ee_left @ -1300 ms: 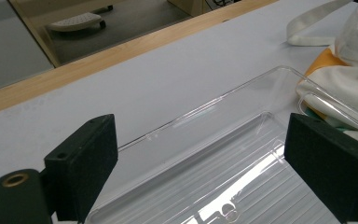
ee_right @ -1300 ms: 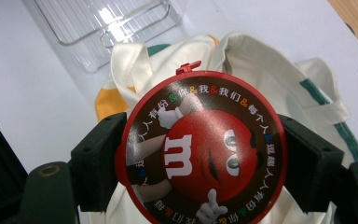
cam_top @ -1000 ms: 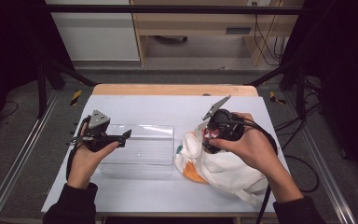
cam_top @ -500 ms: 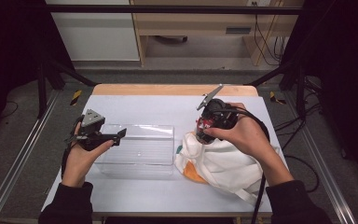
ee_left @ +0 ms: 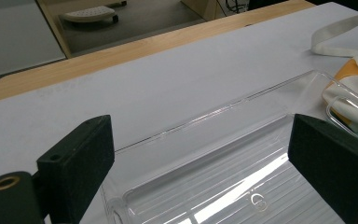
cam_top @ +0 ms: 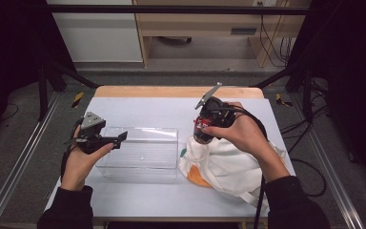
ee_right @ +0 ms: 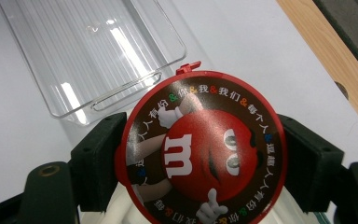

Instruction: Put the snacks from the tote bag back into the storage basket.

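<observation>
A round candy can with a red lid showing a red cartoon face (ee_right: 200,149) sits between the jaws of my right gripper (ee_right: 201,156), which is shut on its sides. In the high view that can (cam_top: 201,132) hangs just above the left end of a white cloth bag (cam_top: 233,167), with my right gripper (cam_top: 204,125) pointing down. A clear plastic bin (cam_top: 143,155) lies on the table left of the bag. My left gripper (cam_top: 120,138) hovers at the bin's left end, open, and the left gripper view has nothing between the jaws of my left gripper (ee_left: 200,154) above the bin's rim (ee_left: 214,112).
The white table top (cam_top: 162,109) has a wooden strip (cam_top: 171,91) along its far edge. The bag (ee_left: 354,84) shows an orange patch and its strap lies toward the far right. Metal frame rails (cam_top: 24,157) run along both sides of the table.
My right hand has carried the can a little left and away from me, off the bag's top toward the bin. The left hand has barely moved.
</observation>
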`<state>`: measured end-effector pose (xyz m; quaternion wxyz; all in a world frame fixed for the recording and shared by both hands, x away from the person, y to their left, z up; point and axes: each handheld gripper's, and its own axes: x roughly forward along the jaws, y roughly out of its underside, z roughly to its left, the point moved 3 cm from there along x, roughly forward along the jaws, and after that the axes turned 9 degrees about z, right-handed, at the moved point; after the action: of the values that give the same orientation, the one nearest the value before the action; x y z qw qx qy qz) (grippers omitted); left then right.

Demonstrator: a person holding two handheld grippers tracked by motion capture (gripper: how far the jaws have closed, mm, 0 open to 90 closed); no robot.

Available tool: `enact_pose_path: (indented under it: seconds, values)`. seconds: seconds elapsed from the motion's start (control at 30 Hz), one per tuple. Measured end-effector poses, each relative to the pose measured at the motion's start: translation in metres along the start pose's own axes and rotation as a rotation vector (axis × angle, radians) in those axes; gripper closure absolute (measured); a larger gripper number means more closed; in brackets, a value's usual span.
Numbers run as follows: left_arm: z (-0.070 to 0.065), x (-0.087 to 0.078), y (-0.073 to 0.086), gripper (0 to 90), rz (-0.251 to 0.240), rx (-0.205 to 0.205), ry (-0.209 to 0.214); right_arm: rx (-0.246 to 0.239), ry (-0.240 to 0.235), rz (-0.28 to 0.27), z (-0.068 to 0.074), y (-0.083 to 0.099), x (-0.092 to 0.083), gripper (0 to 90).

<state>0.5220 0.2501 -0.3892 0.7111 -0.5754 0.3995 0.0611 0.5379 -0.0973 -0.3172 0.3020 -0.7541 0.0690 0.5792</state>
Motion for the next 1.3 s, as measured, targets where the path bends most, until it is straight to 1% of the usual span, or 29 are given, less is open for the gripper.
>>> enact_pose_path:
  seconds: [0.1, 0.3, 0.63, 0.77, 0.83, 0.97, 1.03, 1.07, 1.3]
  values:
    - [0.0, 0.0, 0.0, 7.0, -0.001, 0.001, 0.006, 0.001, 0.0, 0.002, 0.0, -0.002, 0.002, 24.3]
    - [-0.001, -0.001, -0.001, 7.0, -0.003, 0.004, 0.017, -0.017, -0.007, 0.0, -0.001, -0.007, 0.007, 24.3]
    - [0.002, -0.003, 0.0, 7.0, -0.005, -0.002, 0.02, -0.038, -0.014, -0.001, 0.002, -0.021, 0.016, 24.4]
    - [0.003, -0.005, 0.0, 7.1, -0.004, 0.003, 0.025, -0.058, -0.014, -0.002, 0.005, -0.027, 0.018, 24.3]
    - [0.003, -0.005, -0.001, 7.1, -0.008, 0.0, 0.026, -0.057, -0.016, -0.004, 0.007, -0.029, 0.019, 24.3]
    - [0.004, -0.007, -0.002, 7.1, -0.018, -0.006, 0.026, -0.081, -0.019, -0.008, 0.011, -0.034, 0.02, 24.4]
    - [0.004, -0.008, -0.001, 7.1, -0.015, -0.003, 0.027, -0.093, -0.023, -0.003, 0.014, -0.036, 0.022, 24.4]
    - [0.004, -0.008, -0.001, 7.2, -0.017, -0.005, 0.027, -0.092, -0.025, 0.002, 0.015, -0.037, 0.023, 24.4]
    - [0.004, -0.01, -0.002, 7.2, -0.021, -0.004, 0.031, -0.121, -0.035, 0.005, 0.023, -0.046, 0.029, 24.4]
